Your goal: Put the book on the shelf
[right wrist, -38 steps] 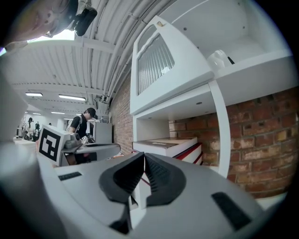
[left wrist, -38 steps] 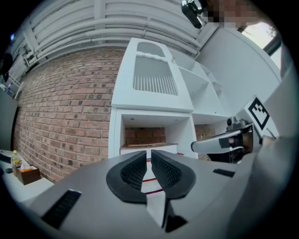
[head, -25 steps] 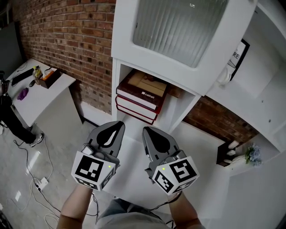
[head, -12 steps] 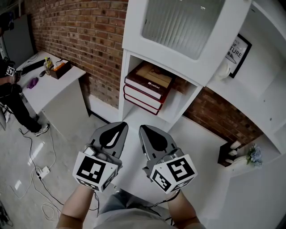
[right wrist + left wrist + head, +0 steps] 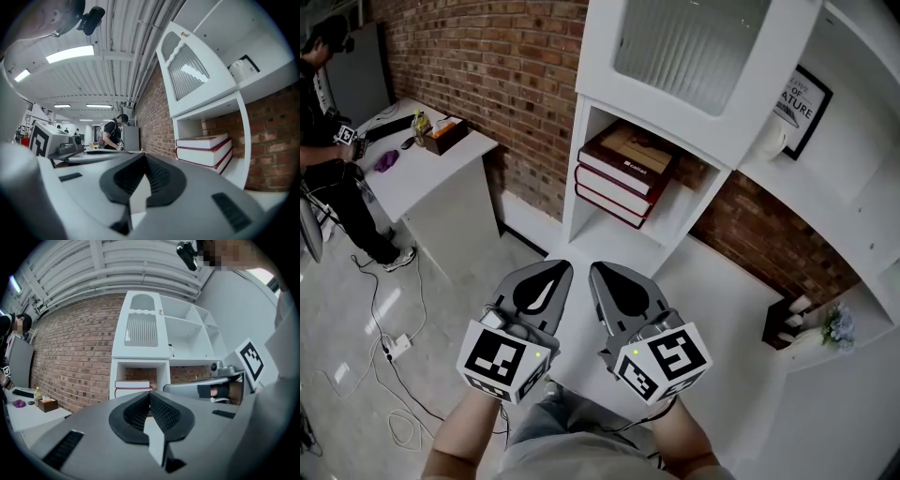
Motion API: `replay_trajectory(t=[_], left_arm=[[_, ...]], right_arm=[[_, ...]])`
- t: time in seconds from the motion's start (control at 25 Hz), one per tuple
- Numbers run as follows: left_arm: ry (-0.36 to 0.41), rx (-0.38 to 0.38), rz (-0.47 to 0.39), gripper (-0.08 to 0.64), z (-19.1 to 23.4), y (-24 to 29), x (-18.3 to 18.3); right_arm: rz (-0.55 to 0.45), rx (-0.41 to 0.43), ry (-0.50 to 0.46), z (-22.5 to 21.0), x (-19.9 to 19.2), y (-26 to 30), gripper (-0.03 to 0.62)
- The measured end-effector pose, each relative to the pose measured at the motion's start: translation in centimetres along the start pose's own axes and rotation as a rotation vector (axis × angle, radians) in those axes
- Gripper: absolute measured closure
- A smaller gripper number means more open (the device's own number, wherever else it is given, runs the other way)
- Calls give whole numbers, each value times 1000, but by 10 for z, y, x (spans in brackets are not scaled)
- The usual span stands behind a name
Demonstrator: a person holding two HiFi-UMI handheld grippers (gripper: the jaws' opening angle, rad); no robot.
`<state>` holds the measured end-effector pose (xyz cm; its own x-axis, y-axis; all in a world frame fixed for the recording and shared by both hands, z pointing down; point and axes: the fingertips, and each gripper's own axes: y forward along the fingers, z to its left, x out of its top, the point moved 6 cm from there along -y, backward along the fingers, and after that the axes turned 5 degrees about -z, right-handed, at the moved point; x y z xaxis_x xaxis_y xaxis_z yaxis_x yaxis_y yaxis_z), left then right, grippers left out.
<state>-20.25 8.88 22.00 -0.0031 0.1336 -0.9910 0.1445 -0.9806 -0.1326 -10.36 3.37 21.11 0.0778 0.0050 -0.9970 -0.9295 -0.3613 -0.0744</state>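
Book stack [image 5: 626, 174] lying flat inside shelf [image 5: 579, 169] cubby; placing step prob. done. Left claw [image 5: 546, 281] & right claw [image 5: 615, 283] pinched tight, empty, side by side, well short of shelf. Next: likely just pull clear, no regrasp.

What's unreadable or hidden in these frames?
Stack of books: head view, spine print too small to read.
Cabinet contents: head view, hidden behind its ribbed glass door.
Framed print: head view, left part hidden by the cabinet.
Items on the side table: head view, too small to identify.
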Motion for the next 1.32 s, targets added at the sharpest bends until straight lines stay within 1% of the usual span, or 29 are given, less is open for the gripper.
replay_trajectory(t=[0.28, 0.4, 0.92, 1.32], left_arm=[[-2, 4, -1, 546, -6, -9, 1], [-2, -8, -8, 546, -11, -9, 3], [0, -39, -23, 546, -25, -1, 7], [-1, -48, -20, 547, -31, 6, 6]], right_arm=[[-11, 13, -14, 8, 3, -8, 583], [-17, 5, -23, 8, 5, -12, 583], [-26, -31, -30, -1, 8, -25, 583], [-20, -32, -43, -6, 9, -26, 583]])
